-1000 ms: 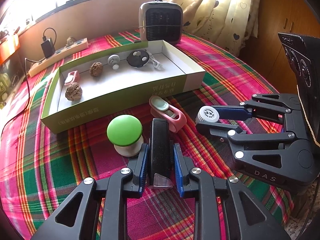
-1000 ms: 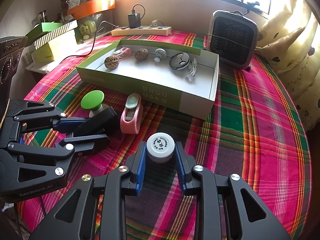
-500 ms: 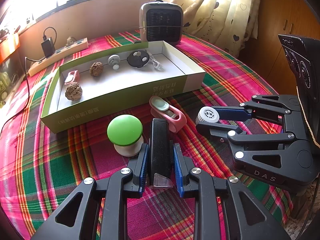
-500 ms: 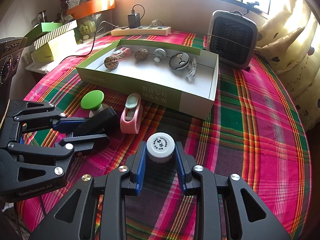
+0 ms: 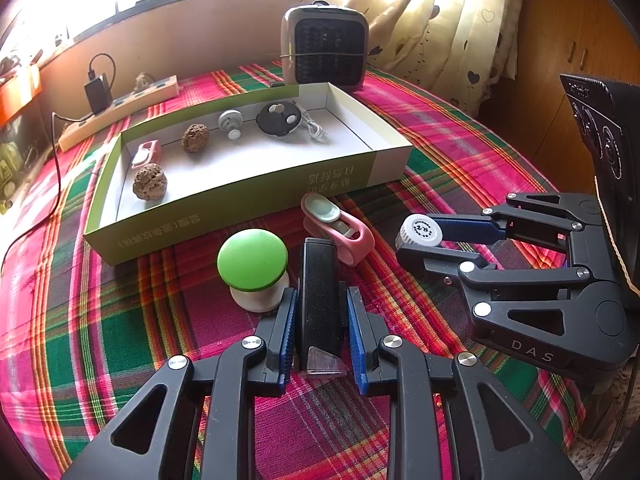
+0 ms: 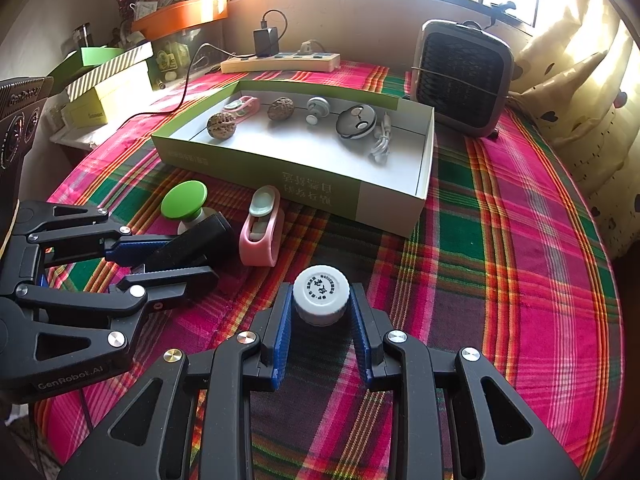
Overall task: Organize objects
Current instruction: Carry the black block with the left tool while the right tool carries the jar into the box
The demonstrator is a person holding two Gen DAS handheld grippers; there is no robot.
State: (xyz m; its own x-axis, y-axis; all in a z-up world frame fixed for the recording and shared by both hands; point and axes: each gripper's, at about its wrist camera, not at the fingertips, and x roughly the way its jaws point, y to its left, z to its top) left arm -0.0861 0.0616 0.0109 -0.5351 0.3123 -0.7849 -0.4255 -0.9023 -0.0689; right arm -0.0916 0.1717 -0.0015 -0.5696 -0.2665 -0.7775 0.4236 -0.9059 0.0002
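My left gripper [image 5: 322, 320] is shut on a black rectangular block [image 5: 319, 300] that rests on the plaid tablecloth; it also shows in the right wrist view [image 6: 188, 240]. My right gripper [image 6: 320, 312] is shut on a small white capped bottle [image 6: 321, 294], also seen in the left wrist view [image 5: 420, 232]. A green-topped mushroom-shaped object [image 5: 252, 264] and a pink clip [image 5: 340, 228] lie just ahead of the block. Behind them stands a green-walled open box [image 5: 248, 200] holding two walnuts, a pink item, a white knob and a black disc.
A small heater [image 5: 324, 50] stands behind the box. A power strip [image 5: 120, 112] with a plugged charger lies at the back left. Curtains hang at the back right. Green boxes [image 6: 108, 76] sit on a side ledge at the left.
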